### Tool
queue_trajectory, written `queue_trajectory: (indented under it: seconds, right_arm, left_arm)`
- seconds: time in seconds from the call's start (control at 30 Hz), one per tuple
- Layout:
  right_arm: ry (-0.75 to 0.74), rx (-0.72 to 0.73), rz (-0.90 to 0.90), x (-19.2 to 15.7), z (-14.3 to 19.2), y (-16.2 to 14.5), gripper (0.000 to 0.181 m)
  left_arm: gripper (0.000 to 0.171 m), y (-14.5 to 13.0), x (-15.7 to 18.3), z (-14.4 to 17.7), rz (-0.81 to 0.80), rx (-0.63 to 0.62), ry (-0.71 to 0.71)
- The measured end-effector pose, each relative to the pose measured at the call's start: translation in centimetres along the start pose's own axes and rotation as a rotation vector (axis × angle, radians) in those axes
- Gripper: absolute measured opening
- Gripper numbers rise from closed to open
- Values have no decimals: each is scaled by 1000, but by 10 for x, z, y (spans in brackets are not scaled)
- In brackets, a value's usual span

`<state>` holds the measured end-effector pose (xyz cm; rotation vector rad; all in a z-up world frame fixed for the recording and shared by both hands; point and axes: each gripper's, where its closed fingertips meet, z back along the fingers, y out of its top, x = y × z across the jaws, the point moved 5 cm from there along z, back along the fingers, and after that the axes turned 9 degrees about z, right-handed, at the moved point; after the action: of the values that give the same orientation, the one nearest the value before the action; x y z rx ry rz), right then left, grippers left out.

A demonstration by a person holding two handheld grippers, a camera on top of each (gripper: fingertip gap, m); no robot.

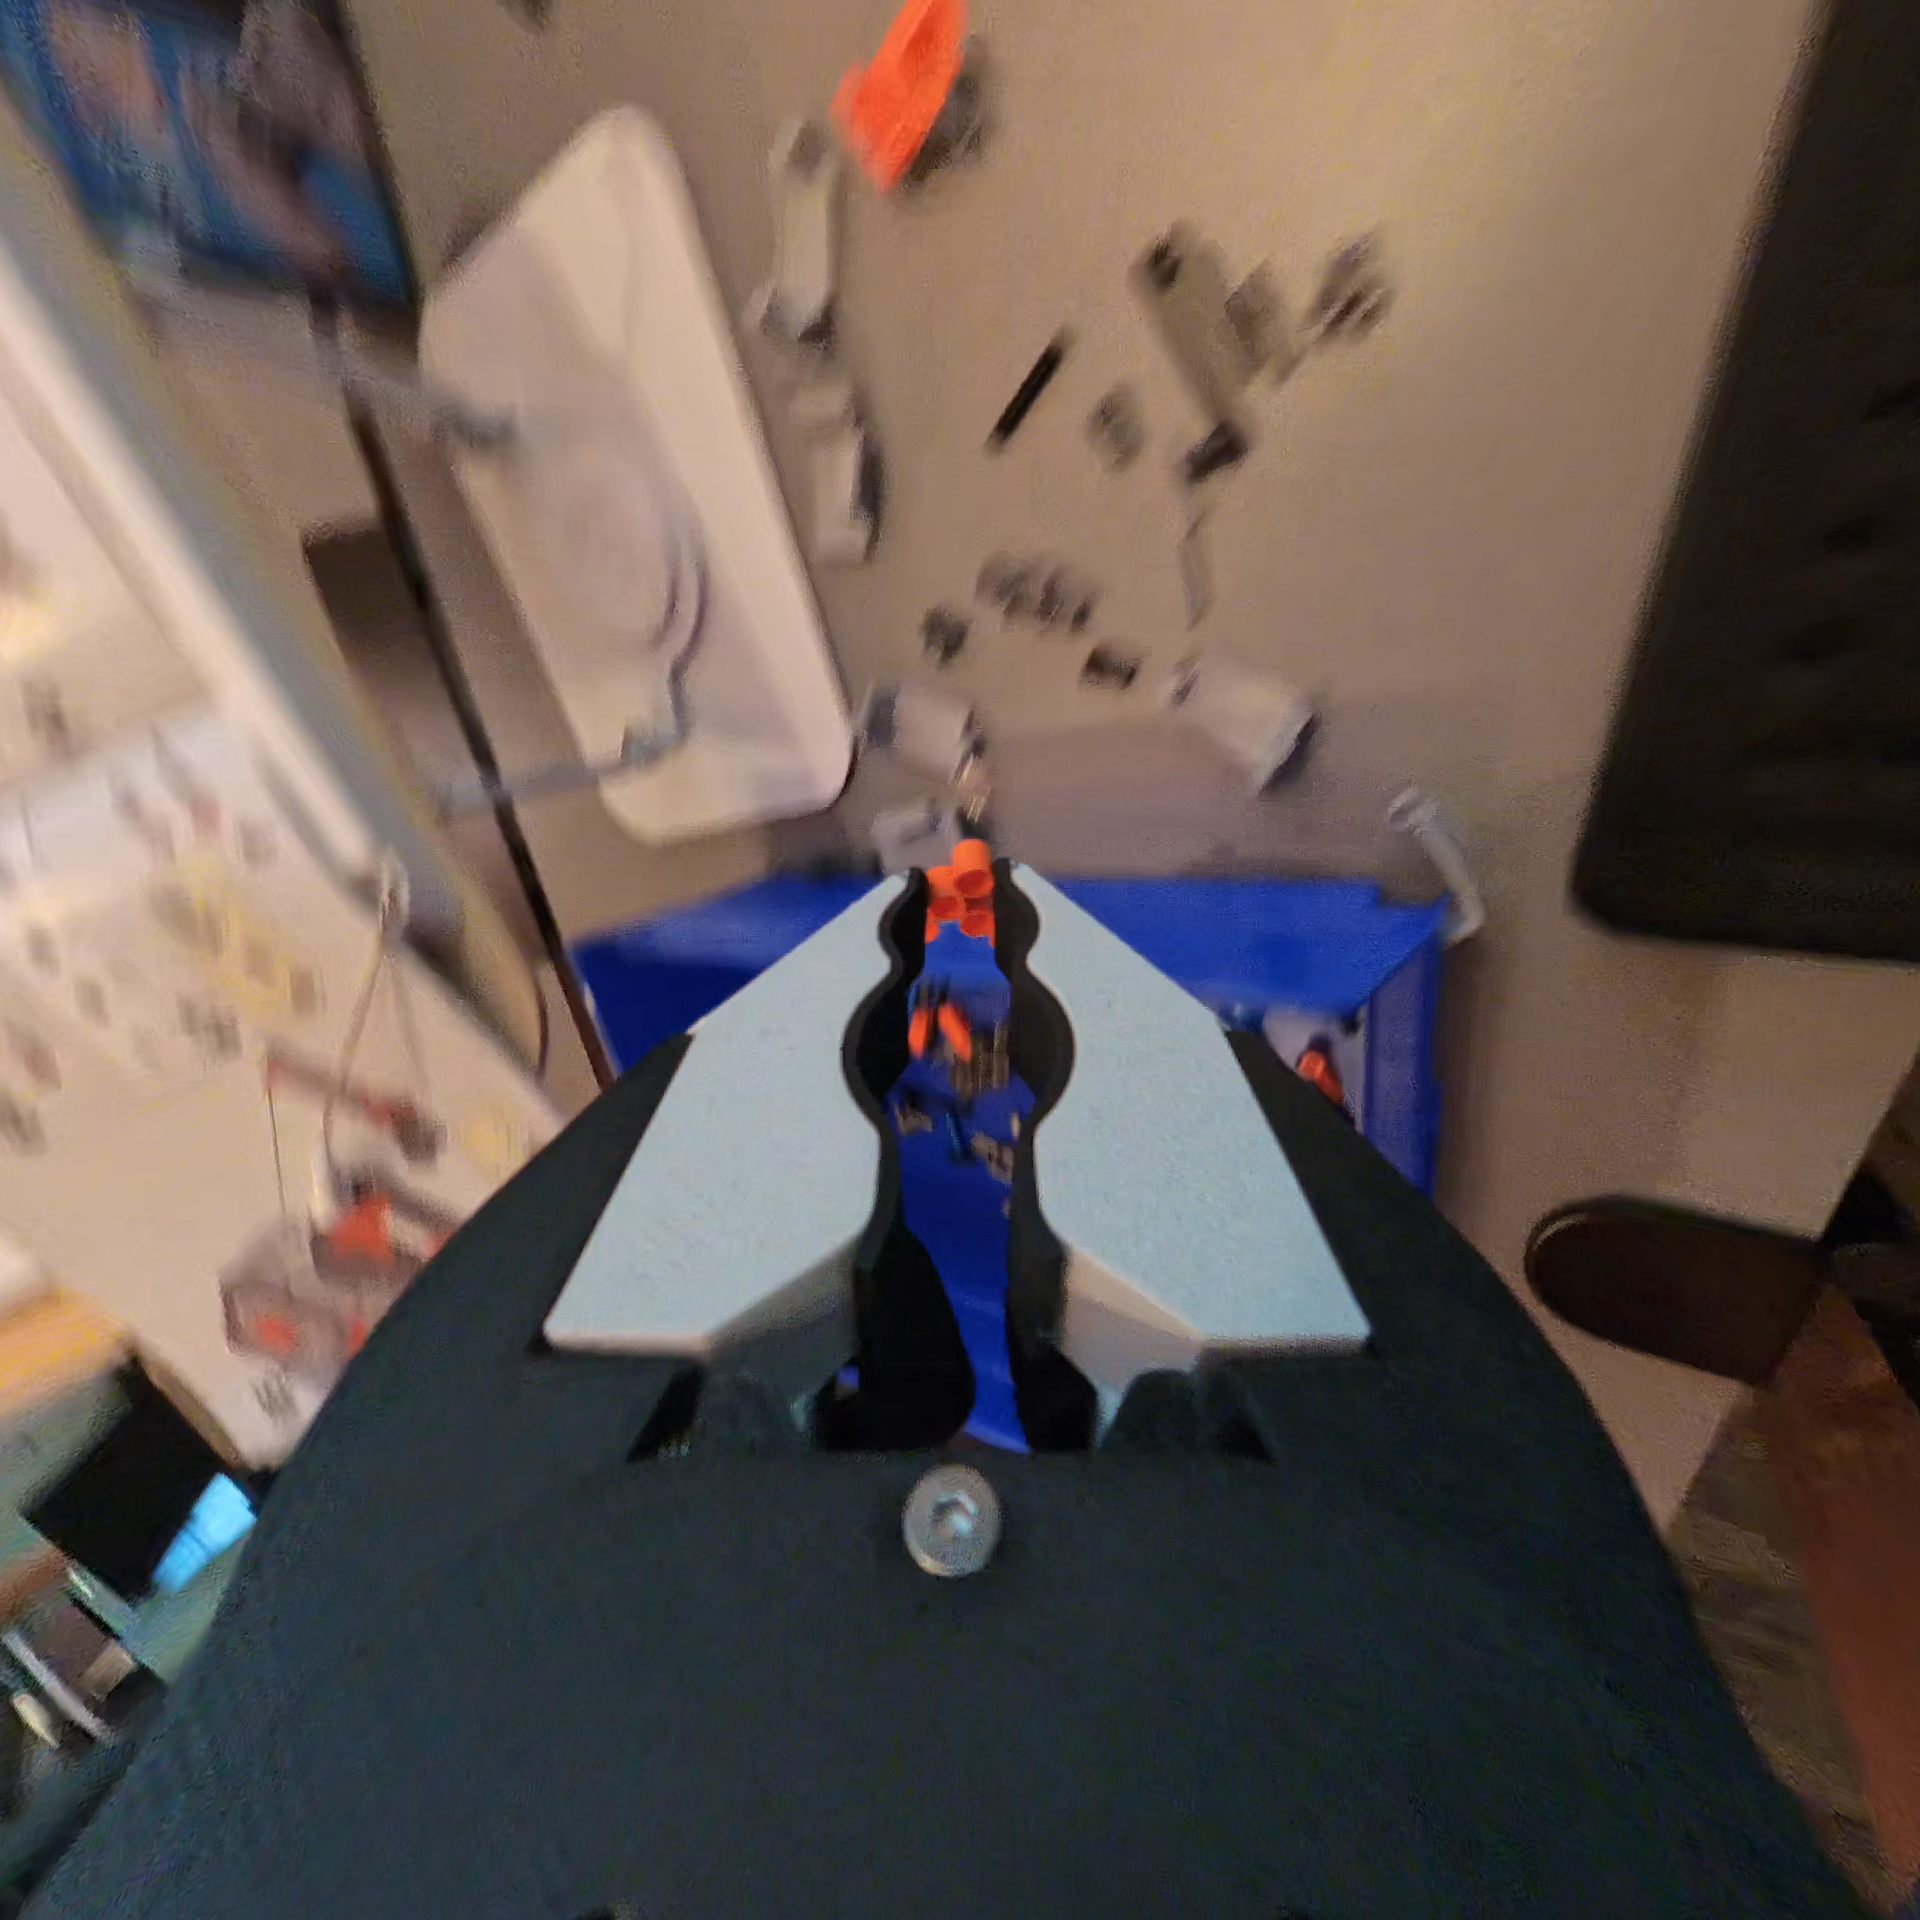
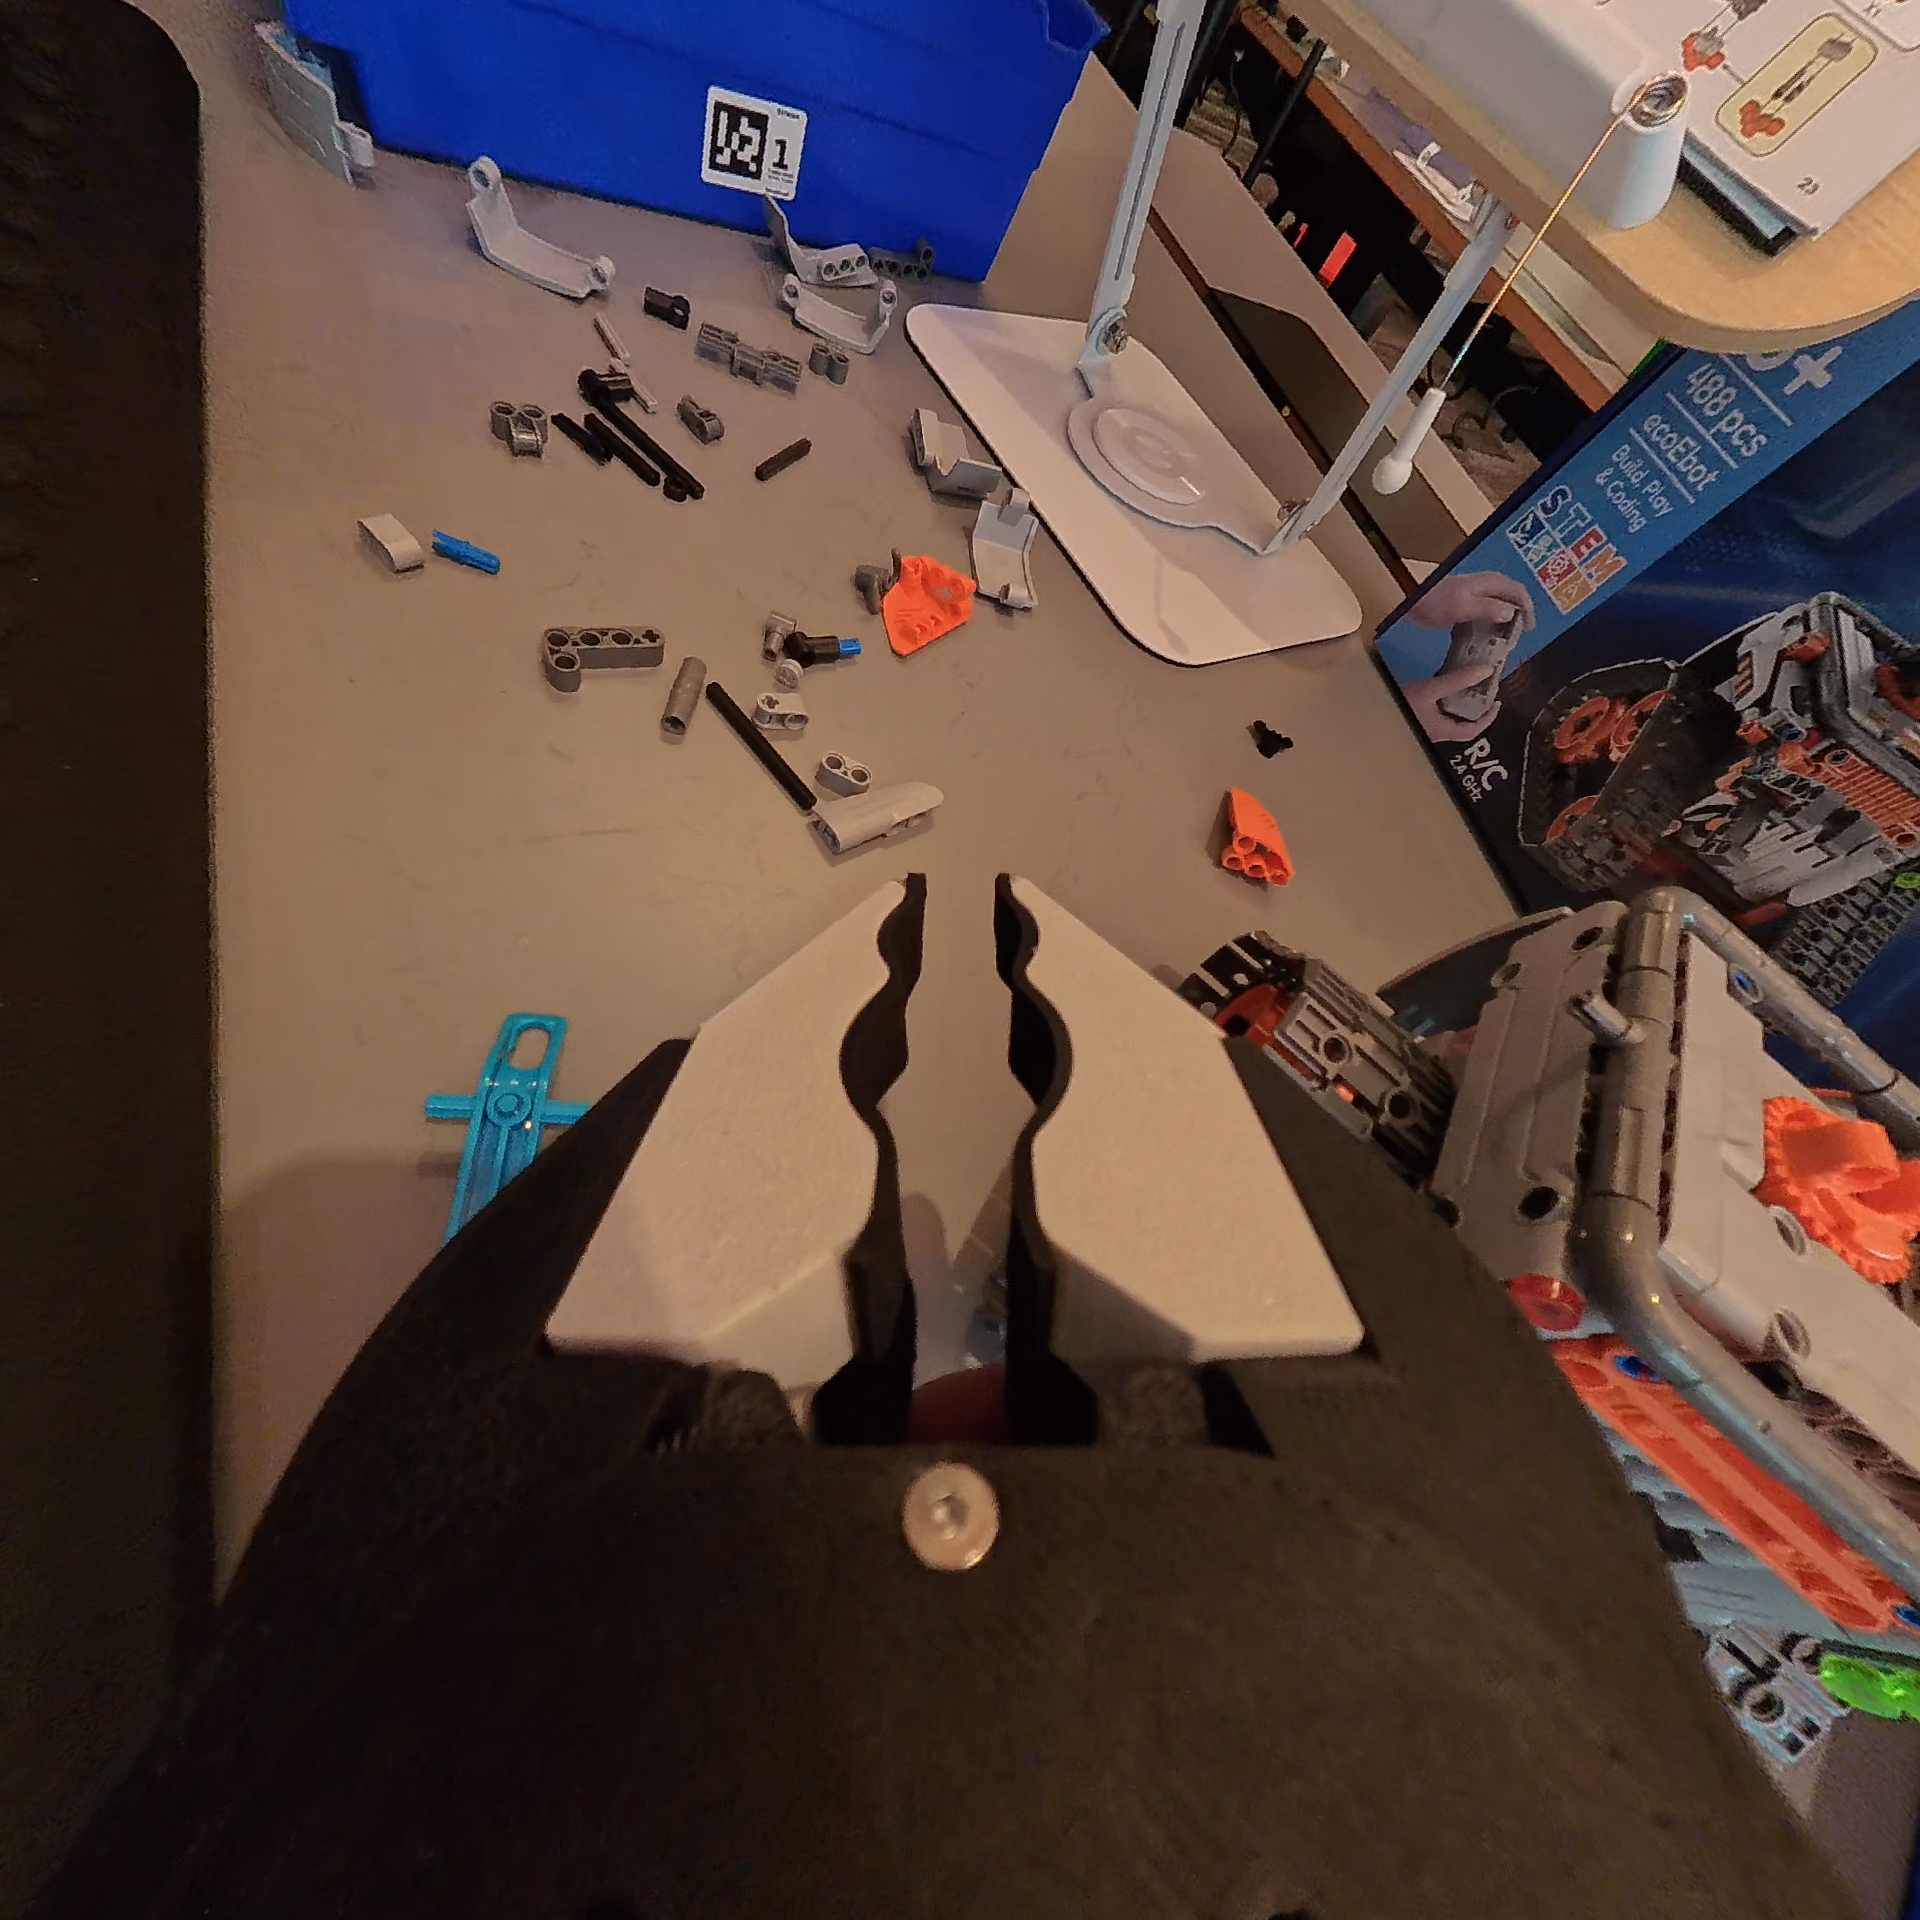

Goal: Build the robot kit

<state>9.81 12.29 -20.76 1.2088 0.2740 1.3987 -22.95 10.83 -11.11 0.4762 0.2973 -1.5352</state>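
Spreading across both views, the grey worktop [image 2: 416, 831] carries a blue bin [image 2: 665, 94] at its far edge, a white lamp base [image 2: 1143, 488] beside it, and a half-built grey-and-orange model vehicle [image 2: 1662, 1247] just right of the right gripper [image 2: 958, 883]. That gripper hovers over bare worktop, fingers narrowly apart, holding nothing, with scattered grey and black building pieces [image 2: 675, 436] well ahead. Over in the blurred left view, the left gripper [image 1: 961, 883] pinches a small orange connector piece [image 1: 961, 896] at its fingertips, above the blue bin [image 1: 1195, 935].
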Motion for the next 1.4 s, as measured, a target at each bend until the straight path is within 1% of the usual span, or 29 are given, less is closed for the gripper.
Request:
queue_trajectory:
  seconds: [0.07, 0.13, 0.23, 0.3, 0.4, 0.5, 0.57, 0.63, 0.77, 0.8, 0.9, 0.97, 1.03, 1.1, 1.2, 1.3, 1.4]
  right_arm:
    - [-1, 9, 4, 0, 1, 2, 11]
    - [1, 17, 11, -2, 2, 4, 11]
    - [6, 24, 21, -4, 3, 7, 11]
    - [8, 32, 24, -4, 3, 8, 11]
    - [11, 42, 28, -5, 5, 11, 11]
    - [10, 45, 37, -6, 6, 12, 11]
    - [10, 50, 35, -6, 7, 13, 10]
    - [11, 50, 33, -6, 7, 13, 11]
    - [9, 45, 32, -5, 6, 12, 11]
    - [7, 45, 30, -5, 6, 12, 11]
    - [2, 44, 20, -3, 7, 10, 11]
    - [2, 44, 13, -2, 7, 9, 11]
    - [2, 40, 11, -1, 6, 8, 11]
    - [5, 35, 6, -1, 5, 7, 11]
    - [7, 27, 2, -1, 4, 5, 11]
    - [6, 19, -2, -1, 2, 3, 11]
    - [6, 5, -15, 1, 0, -1, 11]
  left_arm:
    - [11, 36, 25, -10, -120, 37, -32]
    - [10, 66, 48, -27, -198, 91, -107]
    - [10, 99, 68, -57, -250, 135, -195]
    - [10, 112, 73, -78, -259, 137, -234]
    - [11, 122, 81, -102, -252, 124, -304]
    - [11, 129, 90, -114, -232, 125, -359]
    - [16, 132, 86, -119, -207, 140, -349]
    - [26, 133, 83, -120, -178, 157, -352]
    - [39, 137, 66, -107, -144, 239, -258]
    - [39, 137, 60, -101, -131, 258, -220]
    - [37, 124, 44, -75, -101, 285, -150]
    - [34, 108, 28, -54, -55, 288, -77]
    - [27, 86, 6, -31, 13, 285, 45]
    - [28, 55, -12, -12, 69, 229, 152]
    - [29, 1, -35, 8, 177, 150, 231]
    - [29, -53, -46, 17, 285, 69, 226]
    - [31, -99, -39, 12, 342, -39, 153]
